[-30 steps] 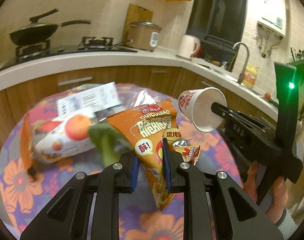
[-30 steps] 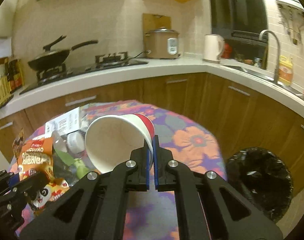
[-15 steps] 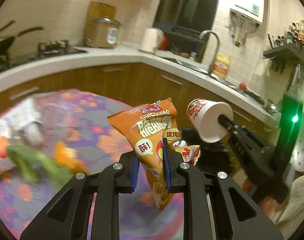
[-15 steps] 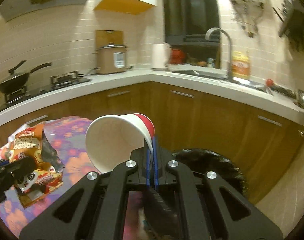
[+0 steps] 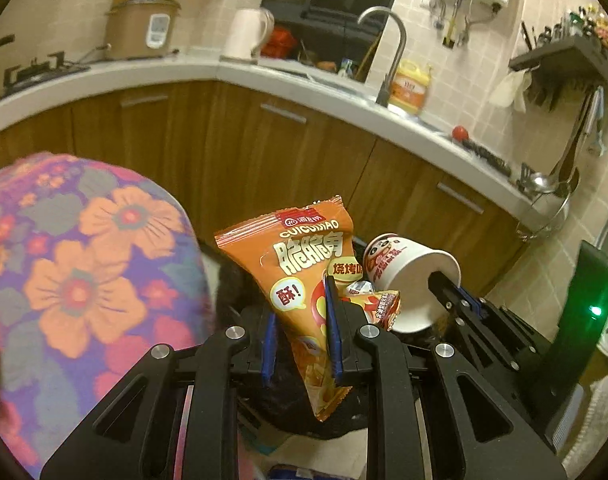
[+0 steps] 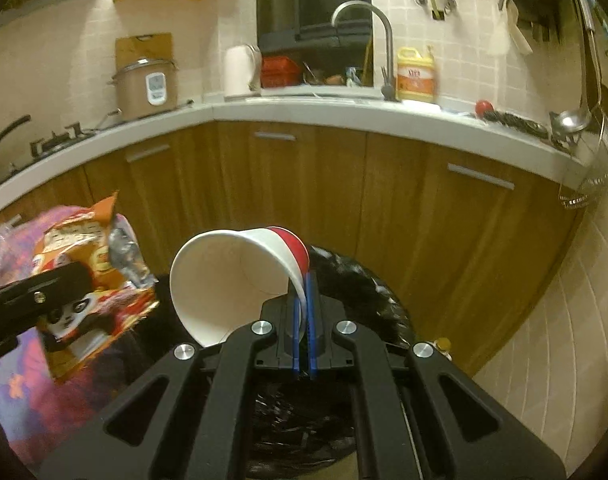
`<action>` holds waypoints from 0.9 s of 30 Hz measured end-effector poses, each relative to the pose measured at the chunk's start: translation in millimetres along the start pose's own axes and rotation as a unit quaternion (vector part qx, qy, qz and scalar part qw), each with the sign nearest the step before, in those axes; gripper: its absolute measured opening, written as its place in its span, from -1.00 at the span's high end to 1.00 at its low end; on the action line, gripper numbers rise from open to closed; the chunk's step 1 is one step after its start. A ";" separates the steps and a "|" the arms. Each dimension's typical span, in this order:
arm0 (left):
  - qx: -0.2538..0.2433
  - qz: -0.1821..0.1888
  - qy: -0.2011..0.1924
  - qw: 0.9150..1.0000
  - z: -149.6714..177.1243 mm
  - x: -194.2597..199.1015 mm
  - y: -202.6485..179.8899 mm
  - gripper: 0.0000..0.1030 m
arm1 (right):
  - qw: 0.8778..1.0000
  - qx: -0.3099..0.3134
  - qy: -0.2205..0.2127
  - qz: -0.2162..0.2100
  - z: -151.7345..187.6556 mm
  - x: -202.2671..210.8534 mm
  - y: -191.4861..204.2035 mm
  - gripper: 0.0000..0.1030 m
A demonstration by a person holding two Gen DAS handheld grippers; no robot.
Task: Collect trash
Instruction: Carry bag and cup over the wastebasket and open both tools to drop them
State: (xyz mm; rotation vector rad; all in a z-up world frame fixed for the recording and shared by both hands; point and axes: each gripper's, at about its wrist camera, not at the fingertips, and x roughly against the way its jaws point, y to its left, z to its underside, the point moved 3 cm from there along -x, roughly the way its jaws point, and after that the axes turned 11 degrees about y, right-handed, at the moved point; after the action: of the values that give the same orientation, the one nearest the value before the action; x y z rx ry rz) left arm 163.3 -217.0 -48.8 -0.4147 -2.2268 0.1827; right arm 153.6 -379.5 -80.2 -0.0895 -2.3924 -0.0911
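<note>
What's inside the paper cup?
In the right wrist view the paper cup faces the camera on its side: only a bare white inner wall shows, no trash. The right gripper pinches its rim. A finger covers a sliver of the inside.

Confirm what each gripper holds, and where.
Left gripper: orange foil snack packet, pinched near its lower end. Right gripper: white paper cup with red base, clamped by its rim wall.
</note>
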 end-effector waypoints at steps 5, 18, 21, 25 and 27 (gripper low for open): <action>-0.001 0.009 0.022 1.000 3.9 -28.7 -3.0 0.49 | 0.999 -0.011 0.038 0.004 8.9 -24.5 -10.5 0.97; 0.001 0.029 0.048 0.998 7.6 -42.0 2.3 0.04 | 0.993 -0.031 0.113 -0.013 31.3 -55.6 -18.6 0.86; 0.005 0.031 0.043 0.999 7.4 -35.7 6.2 -0.02 | 0.992 -0.027 0.123 -0.008 34.5 -58.1 -15.7 0.61; 0.019 0.040 0.033 0.998 5.6 -24.0 11.7 -0.03 | 0.993 -0.028 0.116 -0.003 36.3 -52.4 -15.8 0.06; 0.025 0.049 0.023 0.998 4.2 -14.3 13.8 -0.03 | 0.993 -0.034 0.111 -0.005 35.1 -47.1 -16.4 0.06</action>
State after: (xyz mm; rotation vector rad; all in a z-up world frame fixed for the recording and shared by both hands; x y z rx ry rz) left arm 171.7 -209.1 -65.6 -0.4959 -2.1539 0.2775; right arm 162.9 -394.5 -138.6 -0.0940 -2.1672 -0.1785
